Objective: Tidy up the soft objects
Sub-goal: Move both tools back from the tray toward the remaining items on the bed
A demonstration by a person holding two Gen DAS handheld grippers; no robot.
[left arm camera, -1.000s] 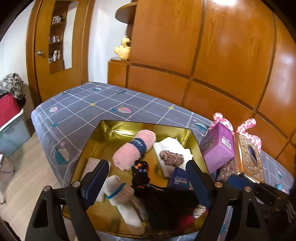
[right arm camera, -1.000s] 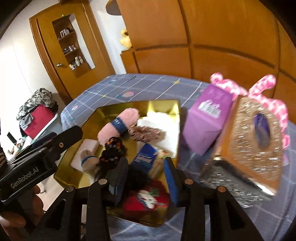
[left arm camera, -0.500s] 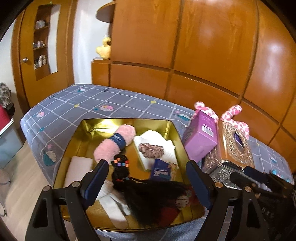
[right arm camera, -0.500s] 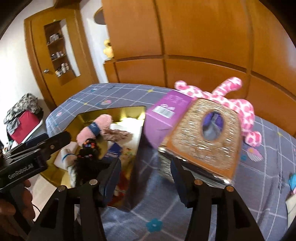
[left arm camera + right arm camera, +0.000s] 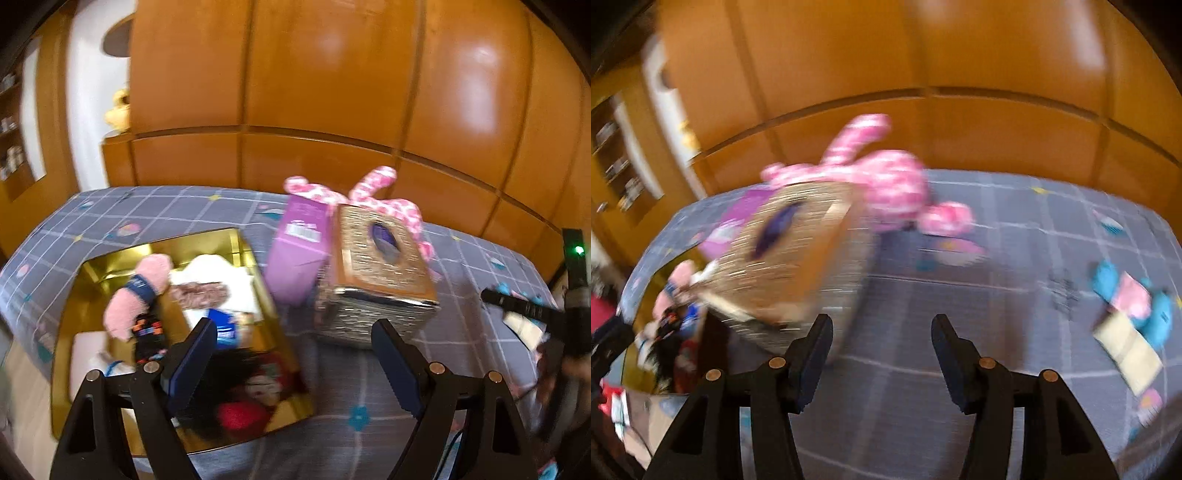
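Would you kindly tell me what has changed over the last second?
Both views swung right, away from the gold tray toward the glittery tissue box. The right gripper has just been opening its jaws, nothing between them. The left gripper stays open and empty; the tray's contents are unmoved.

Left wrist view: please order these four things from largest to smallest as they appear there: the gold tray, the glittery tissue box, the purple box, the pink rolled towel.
1. gold tray
2. glittery tissue box
3. purple box
4. pink rolled towel

The tissue box partly covers the purple box, so ranks 2 and 3 are unsure.
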